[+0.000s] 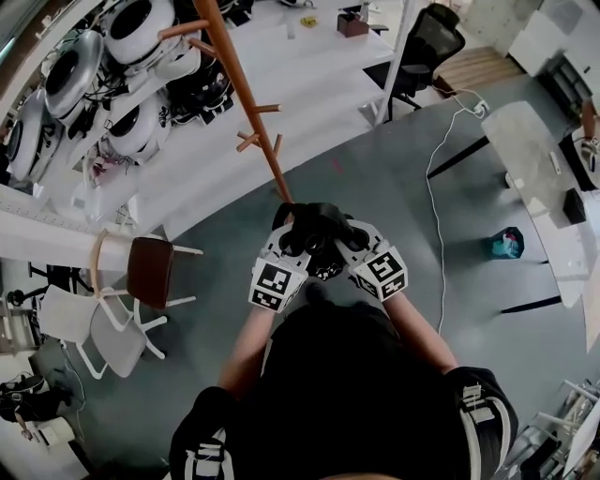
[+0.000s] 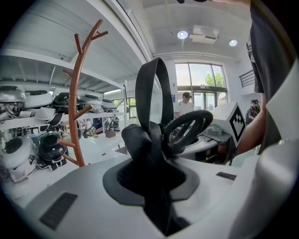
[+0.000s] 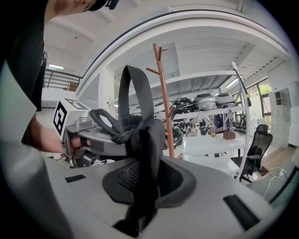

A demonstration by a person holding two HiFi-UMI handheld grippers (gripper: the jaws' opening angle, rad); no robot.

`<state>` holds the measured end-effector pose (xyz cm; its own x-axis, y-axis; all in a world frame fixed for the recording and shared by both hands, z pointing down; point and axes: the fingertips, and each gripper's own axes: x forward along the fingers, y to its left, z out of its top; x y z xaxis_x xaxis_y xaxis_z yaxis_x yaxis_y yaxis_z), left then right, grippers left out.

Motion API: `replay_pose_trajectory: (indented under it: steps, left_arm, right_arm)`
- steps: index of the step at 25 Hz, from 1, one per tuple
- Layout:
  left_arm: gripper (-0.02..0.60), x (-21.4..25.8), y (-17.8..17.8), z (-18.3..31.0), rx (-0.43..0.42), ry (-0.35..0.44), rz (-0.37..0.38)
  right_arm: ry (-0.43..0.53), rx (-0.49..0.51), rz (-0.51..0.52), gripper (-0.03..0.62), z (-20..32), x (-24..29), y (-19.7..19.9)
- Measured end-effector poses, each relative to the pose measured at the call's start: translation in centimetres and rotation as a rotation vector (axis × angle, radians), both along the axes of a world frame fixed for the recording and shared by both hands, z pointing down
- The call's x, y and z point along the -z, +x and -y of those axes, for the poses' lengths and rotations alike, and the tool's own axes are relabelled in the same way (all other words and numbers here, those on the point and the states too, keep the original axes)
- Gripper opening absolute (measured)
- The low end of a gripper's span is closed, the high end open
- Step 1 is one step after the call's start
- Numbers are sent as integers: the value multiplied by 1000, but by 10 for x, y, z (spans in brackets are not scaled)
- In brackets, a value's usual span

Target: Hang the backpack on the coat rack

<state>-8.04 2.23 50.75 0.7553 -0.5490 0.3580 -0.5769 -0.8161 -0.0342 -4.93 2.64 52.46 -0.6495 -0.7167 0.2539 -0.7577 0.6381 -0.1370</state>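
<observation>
So, nearest in the head view is the person's dark torso, with both forearms reaching forward and the two grippers held side by side, almost touching. The left gripper (image 1: 292, 234) is clamped on a bunch of black fabric at the top of the backpack (image 1: 314, 220). Its own view shows the jaws pinched tight on that fabric, with a flat webbing loop (image 2: 152, 88) standing straight up above them and a braided handle (image 2: 187, 128) curving off to the right. The right gripper (image 1: 345, 234) has the same deal going: jaws closed on a fold of the black backpack material, with the loop sticking up just past them.

That puts the backpack up in the air between the two grippers, on no peg, right at the near side of the coat rack (image 1: 251, 103). The rack is a brown wooden pole with short angled pegs, standing on the grey floor (image 1: 375, 187). Left of it sits a chair (image 1: 150, 270) with a brown seat. Farther back, white shelves (image 1: 309, 75) hold a row of round white and black devices (image 1: 131, 28). Off to the far right there's a white cable (image 1: 436, 178) trailing over the floor and a black office chair (image 1: 427, 42).
</observation>
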Motion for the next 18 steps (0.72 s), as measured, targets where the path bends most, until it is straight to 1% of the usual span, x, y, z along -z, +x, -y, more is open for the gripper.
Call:
replay_pose_trajectory:
  steps: [9, 13, 18]
  left_arm:
    - [89, 1, -30, 18, -20, 7, -16]
    - [90, -2, -41, 25, -19, 10, -10]
    - [91, 1, -48, 34, -5, 10, -2]
  right_arm:
    - [14, -38, 2, 80, 21, -1, -27]
    - [21, -26, -11, 80, 28, -4, -39]
    - [24, -14, -2, 80, 37, -2, -46]
